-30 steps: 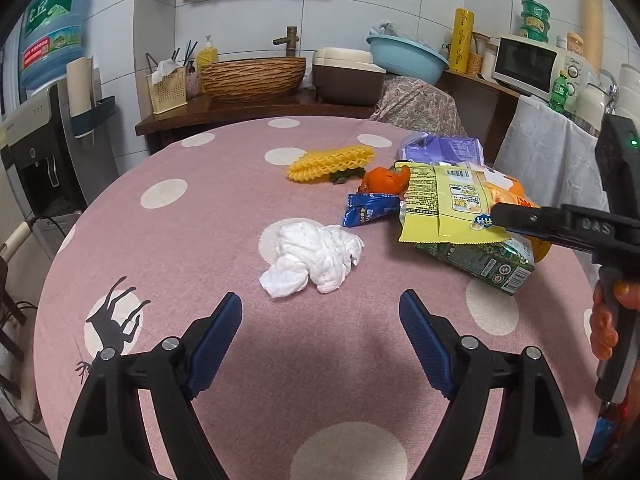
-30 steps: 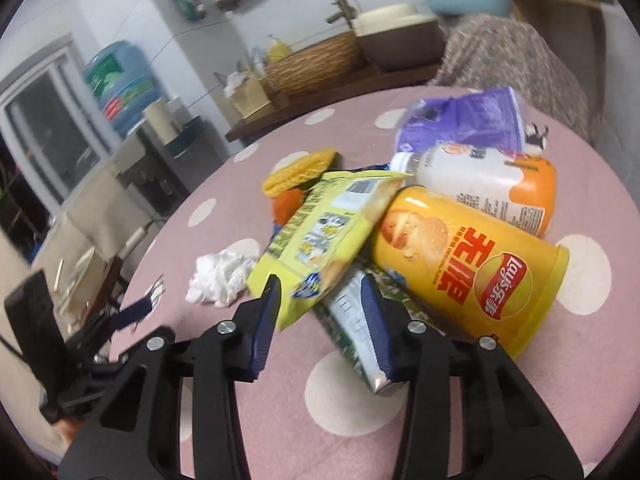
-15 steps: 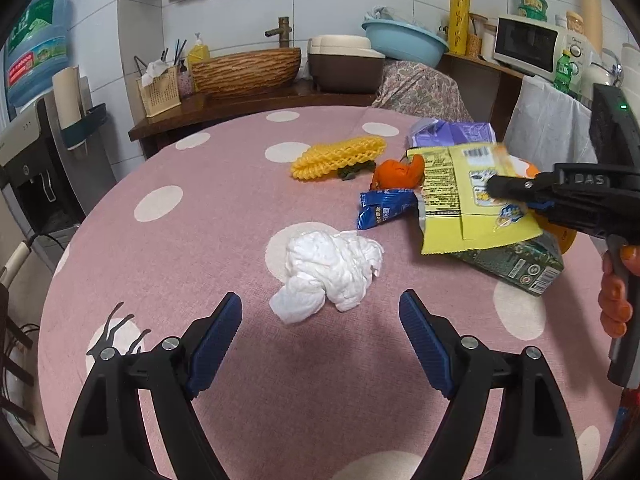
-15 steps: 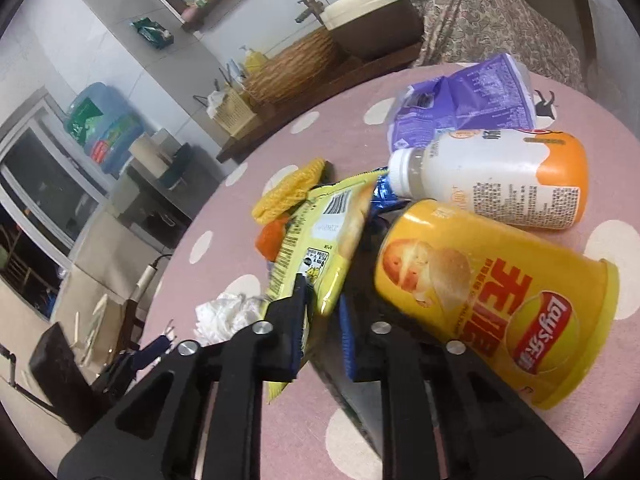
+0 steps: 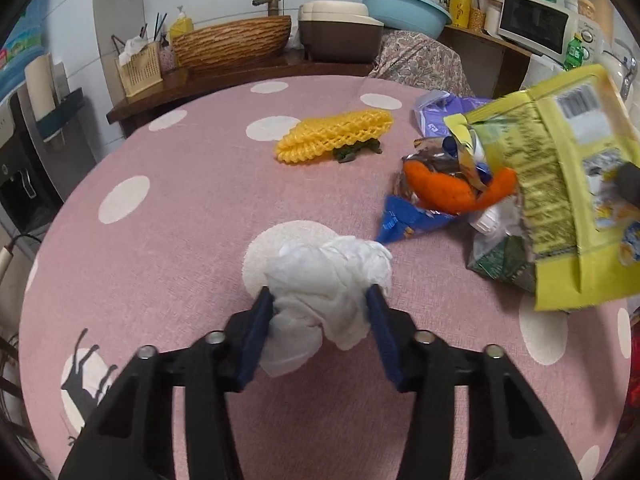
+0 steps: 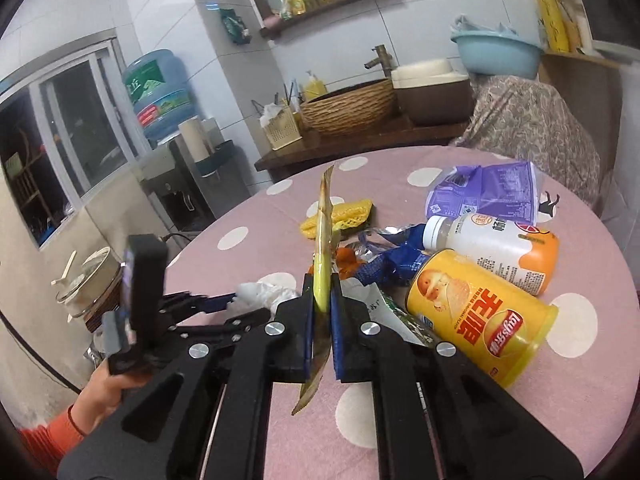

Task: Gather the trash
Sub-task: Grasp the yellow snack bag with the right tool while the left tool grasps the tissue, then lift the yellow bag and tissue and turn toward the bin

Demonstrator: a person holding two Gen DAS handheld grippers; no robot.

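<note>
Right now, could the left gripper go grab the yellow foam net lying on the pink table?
Probably not yet. The left gripper has just been closing around the crumpled white tissue, so its jaws are full. The path to the yellow foam net over the pink table looks free otherwise.

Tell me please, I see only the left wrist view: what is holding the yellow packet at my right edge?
Observer: The right gripper is shut on the yellow packet, which I see edge-on.
Operator: My left gripper, its jaws just now closing, presses the white tissue. What does the packet hide from me?
Observer: A yellow chips can lies on its side.
Operator: Is anything beyond it?
Observer: A white bottle with an orange base, also lying down.
</note>
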